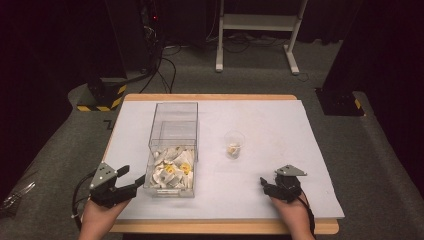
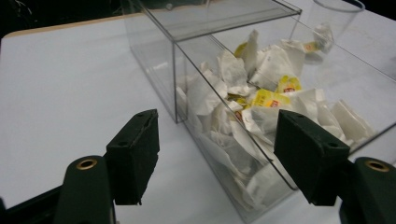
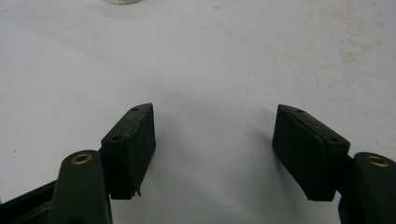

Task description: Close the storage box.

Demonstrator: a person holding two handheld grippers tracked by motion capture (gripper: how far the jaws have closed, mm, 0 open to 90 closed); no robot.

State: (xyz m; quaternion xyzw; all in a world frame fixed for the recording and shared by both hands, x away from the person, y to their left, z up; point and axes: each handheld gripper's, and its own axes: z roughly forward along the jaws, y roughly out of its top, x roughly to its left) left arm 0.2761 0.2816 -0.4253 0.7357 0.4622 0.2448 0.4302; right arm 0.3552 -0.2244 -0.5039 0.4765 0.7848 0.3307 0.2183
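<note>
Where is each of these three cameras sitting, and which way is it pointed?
High view: above the person's side, looking forward and down on the table; both hands show, with the left gripper and right gripper.
Left gripper view: rides the left gripper, looking between its open jaws at the clear box of tea bags and the plastic cup.
Right gripper view: rides the right gripper, looking down at bare table; jaws open.
Shared: box, tea bags and cup appear in the high and left gripper views.

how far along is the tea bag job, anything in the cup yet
Early on. Done: one tea bag sits in the clear cup. In hand: nothing; the left gripper is open by the clear box, the right gripper open over bare table. Left: the heap of bags in the box.
</note>
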